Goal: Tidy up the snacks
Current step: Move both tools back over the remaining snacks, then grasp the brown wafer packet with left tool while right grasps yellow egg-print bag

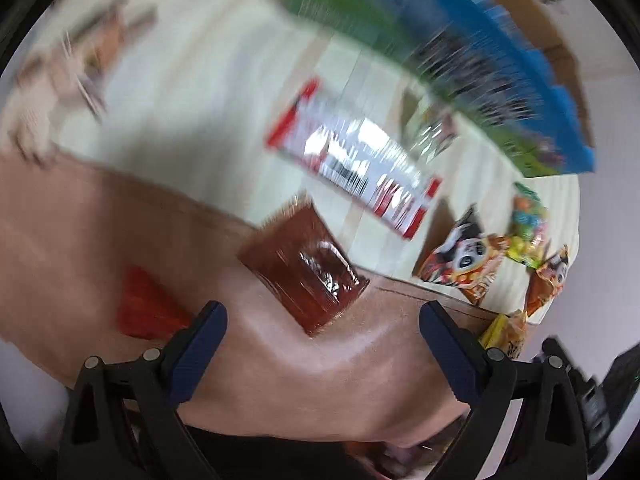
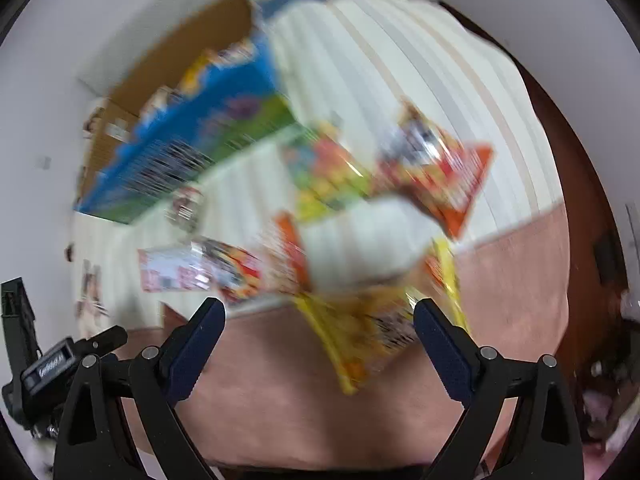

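Both views are motion-blurred. In the left wrist view my left gripper is open, its jaws wide apart, with nothing between them. Just ahead of it a dark brown snack packet lies across the edge of the pink mat. Beyond lies a red and white packet. Orange panda-print packets sit to the right. In the right wrist view my right gripper is open too. A yellow packet lies just ahead of its fingertips, with orange packets and a green and yellow packet farther off.
A blue and green box stands at the back of the striped cream cloth, with a brown cardboard box behind it. A red packet lies on the mat at left. The other gripper's body shows at lower left.
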`<state>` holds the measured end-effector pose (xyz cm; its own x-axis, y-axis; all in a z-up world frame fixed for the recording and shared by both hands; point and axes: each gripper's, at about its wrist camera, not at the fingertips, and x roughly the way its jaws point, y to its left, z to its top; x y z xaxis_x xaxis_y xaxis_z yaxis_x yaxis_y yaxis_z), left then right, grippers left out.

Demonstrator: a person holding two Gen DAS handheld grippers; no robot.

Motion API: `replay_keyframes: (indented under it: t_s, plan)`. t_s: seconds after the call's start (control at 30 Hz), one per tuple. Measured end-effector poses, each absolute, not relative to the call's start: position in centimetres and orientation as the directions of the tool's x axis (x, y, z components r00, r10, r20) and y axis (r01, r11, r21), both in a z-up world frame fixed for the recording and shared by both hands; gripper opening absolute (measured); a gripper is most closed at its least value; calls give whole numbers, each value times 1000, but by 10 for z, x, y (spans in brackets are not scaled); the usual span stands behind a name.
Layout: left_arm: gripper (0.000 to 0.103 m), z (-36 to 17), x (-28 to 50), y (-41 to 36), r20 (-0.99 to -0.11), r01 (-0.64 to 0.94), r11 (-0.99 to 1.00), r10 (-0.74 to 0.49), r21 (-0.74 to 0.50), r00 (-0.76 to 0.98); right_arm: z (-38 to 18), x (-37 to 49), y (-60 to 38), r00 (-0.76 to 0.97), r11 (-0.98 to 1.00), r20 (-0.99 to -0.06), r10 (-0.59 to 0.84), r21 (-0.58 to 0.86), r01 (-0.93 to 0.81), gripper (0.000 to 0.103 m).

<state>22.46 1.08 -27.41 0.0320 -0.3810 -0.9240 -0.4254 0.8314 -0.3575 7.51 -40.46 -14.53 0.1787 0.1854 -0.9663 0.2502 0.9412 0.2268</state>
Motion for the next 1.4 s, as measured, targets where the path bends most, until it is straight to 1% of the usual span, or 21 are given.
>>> replay_keyframes:
  t_s: [0.1,0.2,0.37,0.47,0.5,0.53,0.57,0.6,0.63,0.67,0.7,0.77,0.9,1.0,1.07,1.13,1.23,1.3,1.33,1.37,1.4]
  plan:
    - [99,-303,229,5,-893,-497,779,-449,-382,-16,-174,64,-428,131,899,-965,228,261,351,97]
    - [99,-323,233,1,-872,-558,731,-489,-394,-25,-192,53,-453,140,806,-944,300,329,492,97]
    - [99,-345,240,-1,-878,-643,681,-479,-351,-27,-221,39,-479,190,613,-902,388,406,678,97]
    - [98,-345,235,-5,-891,-640,686,-454,-345,-6,-240,36,-481,201,524,-888,414,413,745,97]
    - [93,-343,235,-9,-901,-616,712,-434,-336,-10,-246,34,-481,203,504,-885,419,413,759,95]
    - [91,-341,234,-13,-911,-589,741,-412,-324,-16,-251,34,-481,205,486,-880,428,415,769,85]
    - [83,-337,239,-16,-921,-556,770,-390,-314,-21,-255,33,-480,197,485,-882,428,408,773,78]
    - [73,-333,237,-20,-933,-521,801,-358,-294,-25,-255,33,-479,188,507,-888,419,401,763,77]
    - [69,-330,234,-22,-943,-488,828,-332,-278,-27,-255,34,-478,181,531,-892,414,398,748,73]
    - [62,-328,232,-25,-950,-451,852,-311,-265,-29,-253,35,-475,169,569,-899,405,392,723,68]
    - [60,-325,232,-27,-952,-421,868,-303,-263,-30,-251,36,-472,154,610,-906,394,384,693,66]
    - [60,-321,228,-30,-962,-365,899,-271,-241,-34,-247,38,-466,133,678,-918,373,367,636,62]
    - [60,-314,222,-33,-976,-265,945,-211,-192,-46,-241,48,-447,80,811,-941,329,325,486,59]
    - [60,-313,208,-37,-990,-152,981,-132,-123,-56,-234,54,-419,21,914,-961,276,269,305,57]
    - [60,-315,195,-40,-992,-112,989,-103,-95,-72,-230,50,-399,-9,966,-978,208,204,160,56]
    - [61,-317,187,-37,-991,-110,989,-106,-98,-75,-231,45,-375,-46,990,-989,144,144,8,56]
    - [67,-321,185,-23,-980,-194,968,-180,-161,-80,-235,37,-364,-71,991,-991,114,118,-55,58]
    - [74,-323,184,-5,-962,-303,922,-267,-239,-54,-235,36,-368,-57,991,-989,134,135,-8,65]
    - [74,-324,183,2,-954,-352,897,-298,-265,-40,-236,36,-372,-57,987,-985,161,159,27,73]
    - [74,-325,181,9,-944,-412,863,-330,-292,-22,-237,35,-381,-56,978,-978,199,194,79,77]
    - [74,-326,179,15,-937,-450,838,-349,-308,-8,-238,35,-387,-52,969,-973,225,217,121,77]
